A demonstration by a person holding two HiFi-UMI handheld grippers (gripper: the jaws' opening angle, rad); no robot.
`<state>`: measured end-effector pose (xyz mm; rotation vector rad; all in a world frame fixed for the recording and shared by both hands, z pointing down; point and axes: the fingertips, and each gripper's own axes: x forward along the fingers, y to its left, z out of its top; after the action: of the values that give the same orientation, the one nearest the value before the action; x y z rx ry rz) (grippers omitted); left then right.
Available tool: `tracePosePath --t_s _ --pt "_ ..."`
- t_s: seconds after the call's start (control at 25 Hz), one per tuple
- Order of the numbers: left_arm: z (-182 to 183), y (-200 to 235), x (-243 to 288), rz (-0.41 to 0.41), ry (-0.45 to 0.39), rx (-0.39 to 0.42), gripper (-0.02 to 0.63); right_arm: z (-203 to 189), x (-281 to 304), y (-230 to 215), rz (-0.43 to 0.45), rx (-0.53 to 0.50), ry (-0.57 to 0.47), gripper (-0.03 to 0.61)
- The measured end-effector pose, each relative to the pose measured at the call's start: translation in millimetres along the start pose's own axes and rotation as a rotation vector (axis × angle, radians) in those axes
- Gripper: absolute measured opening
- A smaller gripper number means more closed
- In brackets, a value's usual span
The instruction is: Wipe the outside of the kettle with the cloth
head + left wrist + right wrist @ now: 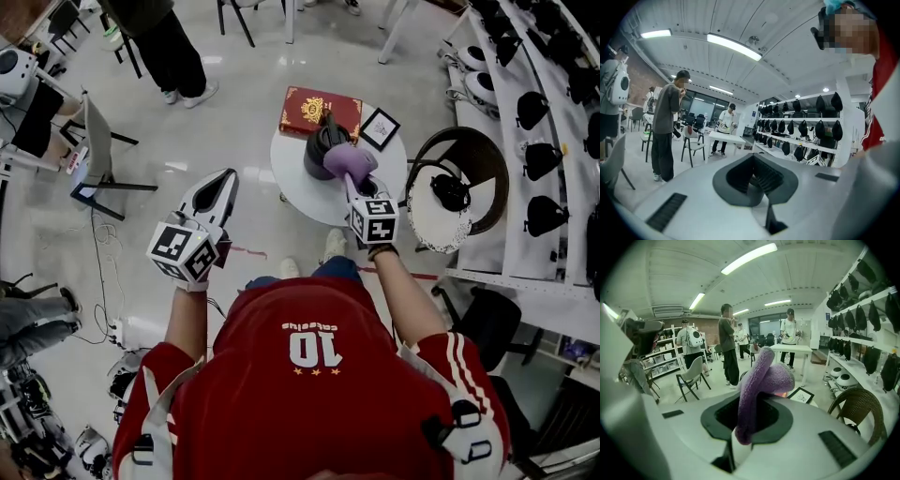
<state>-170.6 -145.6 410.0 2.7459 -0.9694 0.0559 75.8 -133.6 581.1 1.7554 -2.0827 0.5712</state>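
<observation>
A black kettle (322,147) stands on a small round white table (309,192). In the head view my right gripper (354,184) is shut on a purple cloth (348,161) and holds it against the kettle's near right side. The right gripper view shows the cloth (761,378) bunched up out of the jaws of the right gripper (749,420), hiding most of the kettle. My left gripper (228,180) hangs in the air left of the table, away from the kettle. In its own view the left gripper (757,177) has its jaws together with nothing between them.
A red box (320,111) and a small framed picture (380,128) lie on the table behind the kettle. A wicker chair (495,164) stands at the right beside shelves of black bags (539,159). People stand further off (665,126), near chairs and a white table (790,348).
</observation>
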Motion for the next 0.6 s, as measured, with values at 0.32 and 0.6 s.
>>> tracePosePath --t_s 0.32,0.6 --pt "3.6 -19.6 41.2 -0.012 -0.003 0.002 0.008 -4.9 -2.3 -35.9 0.014 0.006 0.013 0.058" --pt "9.4 -35.0 77.3 0.023 -0.011 0.002 0.008 -2.1 7.8 -73.6 0.055 -0.013 0.03 0.058"
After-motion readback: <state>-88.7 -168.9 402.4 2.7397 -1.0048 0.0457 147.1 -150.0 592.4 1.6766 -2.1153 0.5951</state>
